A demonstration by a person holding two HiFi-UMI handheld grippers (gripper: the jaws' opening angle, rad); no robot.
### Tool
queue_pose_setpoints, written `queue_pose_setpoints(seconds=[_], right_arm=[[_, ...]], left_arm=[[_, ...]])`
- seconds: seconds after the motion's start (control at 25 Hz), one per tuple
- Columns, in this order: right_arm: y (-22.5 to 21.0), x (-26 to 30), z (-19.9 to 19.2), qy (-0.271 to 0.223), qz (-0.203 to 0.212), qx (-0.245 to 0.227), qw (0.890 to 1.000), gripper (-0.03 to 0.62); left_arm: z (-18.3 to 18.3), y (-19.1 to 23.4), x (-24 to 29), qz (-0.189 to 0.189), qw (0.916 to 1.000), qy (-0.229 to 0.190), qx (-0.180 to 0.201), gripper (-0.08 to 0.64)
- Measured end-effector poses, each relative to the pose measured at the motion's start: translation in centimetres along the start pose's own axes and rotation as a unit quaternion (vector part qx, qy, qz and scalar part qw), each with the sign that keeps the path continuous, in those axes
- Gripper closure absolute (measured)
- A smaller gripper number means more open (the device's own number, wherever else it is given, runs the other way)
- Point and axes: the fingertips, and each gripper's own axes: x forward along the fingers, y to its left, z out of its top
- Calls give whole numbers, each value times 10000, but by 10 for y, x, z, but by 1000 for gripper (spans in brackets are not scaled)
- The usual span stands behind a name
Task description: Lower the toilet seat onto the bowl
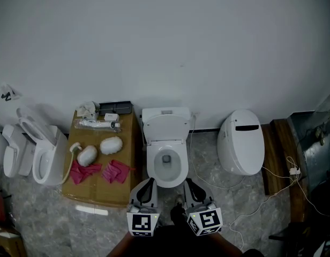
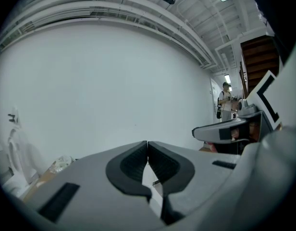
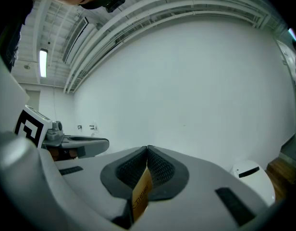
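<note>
CLOSE OF PLAY AT THE BOWL: The toilet (image 1: 166,153) stands at centre against the white wall. The toilet seat (image 1: 153,167) appears already down, a white ring flat on the bowl (image 1: 167,183), w/ only the lid (image 1: 166,127) upright against the tank. At this size the ring could be bare rim, so that's a judgement, not a certainty. If it holds, the job looks done, w/ nothing left but to back off; if not, the seat has yet to be tipped fwd. The left tool (image 1: 150,181) and right tool (image 1: 189,181) hang side by side just short of the bowl's front edge, touching neither seat nor lid. The left tool is closed, pads meeting at the tips, nothing btwn them. The right tool is closed too, w/ a thin tan slip (image 3: 141,194) bearing print seemingly pinched btwn its pads. A low counter (image 1: 122,194) w/ pink cloths (image 1: 82,171) stands just left of the toilet.
</note>
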Motion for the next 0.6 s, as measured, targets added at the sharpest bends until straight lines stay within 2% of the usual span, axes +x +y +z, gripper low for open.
queue_pose_setpoints(seconds=[0.32, 0.48, 0.6], right_arm=[[2, 5, 6, -56, 9, -73, 10000, 566], [1, 8, 8, -69, 31, -121, 9999, 566], [1, 10, 11, -83, 64, -150, 9998, 566]], left_arm=[[3, 5, 2, 31, 10000, -42, 26, 549], [-4, 8, 2, 106, 9998, 151, -47, 549], [-2, 8, 4, 101, 9999, 98, -45, 549]])
